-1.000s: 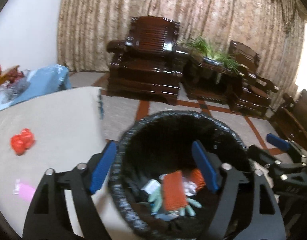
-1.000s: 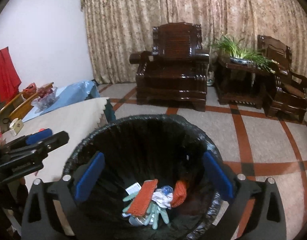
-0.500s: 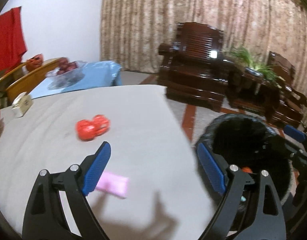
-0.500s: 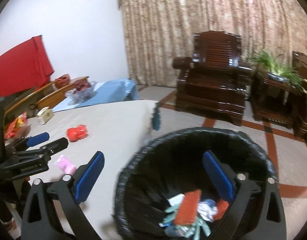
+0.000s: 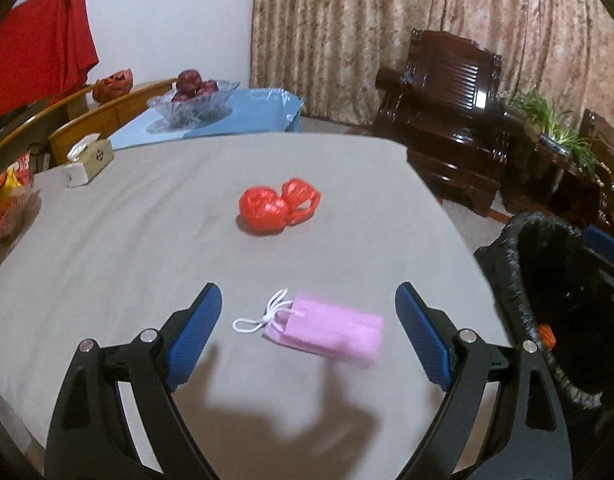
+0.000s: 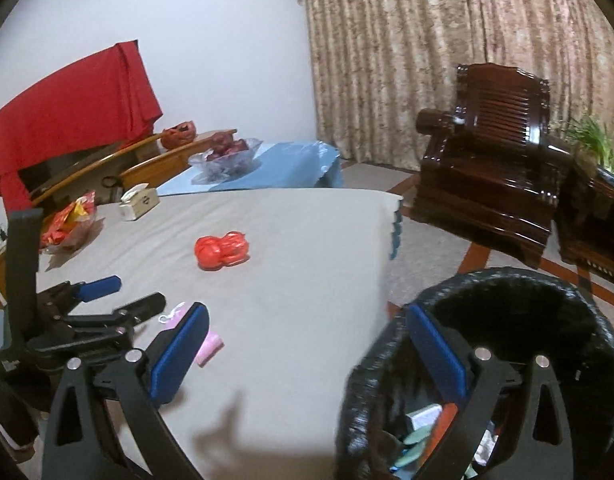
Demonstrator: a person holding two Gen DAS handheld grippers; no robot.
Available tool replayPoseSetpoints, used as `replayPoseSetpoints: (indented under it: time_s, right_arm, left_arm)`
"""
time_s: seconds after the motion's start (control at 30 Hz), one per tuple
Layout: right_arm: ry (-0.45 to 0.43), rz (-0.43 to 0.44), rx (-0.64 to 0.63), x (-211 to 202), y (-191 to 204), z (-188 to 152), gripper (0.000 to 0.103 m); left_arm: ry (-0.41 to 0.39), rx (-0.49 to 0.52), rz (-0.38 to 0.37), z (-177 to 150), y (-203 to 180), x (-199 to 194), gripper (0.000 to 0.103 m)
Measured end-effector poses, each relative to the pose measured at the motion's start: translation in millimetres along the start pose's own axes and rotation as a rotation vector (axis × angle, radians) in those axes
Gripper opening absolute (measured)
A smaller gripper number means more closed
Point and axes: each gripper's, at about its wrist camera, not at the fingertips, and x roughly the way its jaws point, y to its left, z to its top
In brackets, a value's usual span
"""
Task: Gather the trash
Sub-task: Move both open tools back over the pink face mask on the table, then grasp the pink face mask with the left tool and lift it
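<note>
A pink pouch (image 5: 327,334) with a white string lies on the grey tablecloth (image 5: 127,260). My left gripper (image 5: 307,320) hovers just above it, open wide, one finger on either side and neither pad touching. Farther back lies a knotted red plastic bag (image 5: 277,208). The black-lined trash bin (image 5: 547,280) stands off the table's right edge. In the right wrist view my right gripper (image 6: 307,336) is open and empty, its right finger over the bin (image 6: 507,292), which holds several scraps. My left gripper (image 6: 135,294), the pouch (image 6: 209,350) and the red bag (image 6: 223,250) show there too.
At the table's far left stand a tissue box (image 5: 89,162), a snack bag (image 5: 7,200) and a glass fruit bowl (image 5: 191,100) on a blue cloth. A dark wooden armchair (image 5: 447,120) and a plant stand (image 5: 555,148) sit beyond the table. A red cloth (image 6: 75,108) hangs at left.
Both grippers have swung left from over the bin to the table. The bin has slid to the right of both views, and the pink pouch now lies between my left fingers.
</note>
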Motion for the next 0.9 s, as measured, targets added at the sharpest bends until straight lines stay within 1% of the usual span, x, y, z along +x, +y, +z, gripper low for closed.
replayPoseSetpoints:
  time_s: [0.1, 0.23, 0.53, 0.67, 0.8, 0.9]
  right_arm:
    - [0.009, 0.005, -0.009, 5.4, 3.7, 0.1, 0.097]
    - [0.022, 0.005, -0.008, 11.0, 4.0, -1.3, 0.097]
    - [0.045, 0.012, -0.004, 22.4, 3.7, -3.3, 0.097]
    - [0.053, 0.014, -0.003, 26.6, 3.0, -4.4, 0.097]
    - [0.057, 0.014, -0.002, 30.1, 2.5, -4.1, 0.097]
    - [0.059, 0.013, -0.002, 31.3, 3.0, -4.4, 0.097]
  left_arm:
    - [0.047, -0.005, 0.007, -7.2, 2.1, 16.6, 0.087]
    - [0.081, -0.013, 0.003, -14.2, 1.0, 31.9, 0.087]
    - [0.141, 0.013, -0.002, -23.6, -15.0, 53.2, 0.087]
    - [0.168, 0.009, 0.000, -24.2, -17.7, 61.4, 0.087]
    - [0.186, 0.006, 0.002, -27.7, -19.2, 68.8, 0.089]
    - [0.187, -0.004, -0.002, -30.1, -18.7, 70.3, 0.088]
